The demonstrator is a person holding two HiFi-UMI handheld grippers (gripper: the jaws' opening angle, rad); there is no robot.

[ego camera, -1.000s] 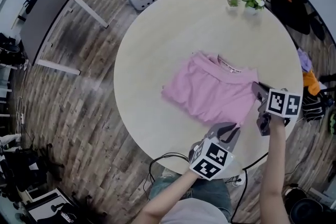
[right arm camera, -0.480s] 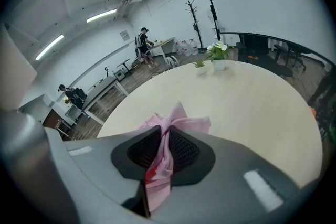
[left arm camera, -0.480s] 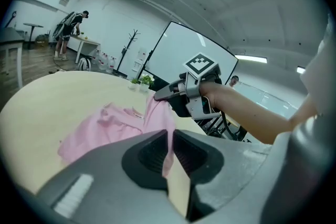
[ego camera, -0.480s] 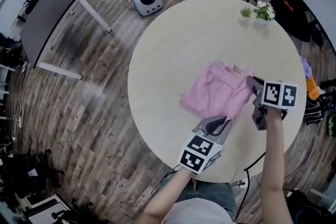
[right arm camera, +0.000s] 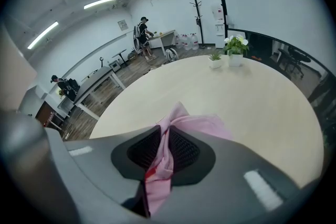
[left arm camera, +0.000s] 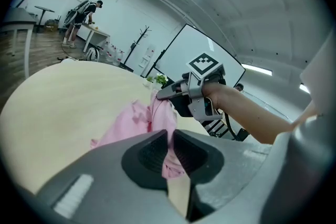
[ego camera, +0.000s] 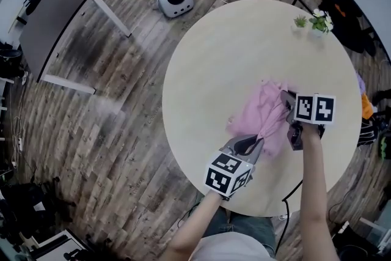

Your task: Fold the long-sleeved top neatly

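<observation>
Risks first. Both grippers pinch thin bunches of cloth, so a slip is the main worry. L gripper (ego camera: 247, 145) has only a narrow strip of the top (ego camera: 264, 114) clamped between its fingers (left arm camera: 149, 152); a sideways tug could pull it free and drop that end in a heap. R gripper (ego camera: 286, 98) has its fingers (right arm camera: 184, 150) closed on a thicker wad, w/ a tail hanging out below. That grip looks more secure, but prob. holds more than one layer, so a fold could come out lumpy or skewed. The grippers are near each other; any closer and they could knock together. The top sits toward the near-right part of the counter (ego camera: 226, 52), not far from the edge, so dragging it that way could let cloth slide off.

Top itself: pink, soft, thin fabric by the look. It's gathered into a narrow rumpled ridge between the grippers, part lifted, rest lying on the counter. No flat panel shows, and the sleeves can't be told apart. A red bit shows at the R pinch, maybe a label, can't say. Far from neat; I'd judge it needs spreading flat before any clean fold.
</observation>
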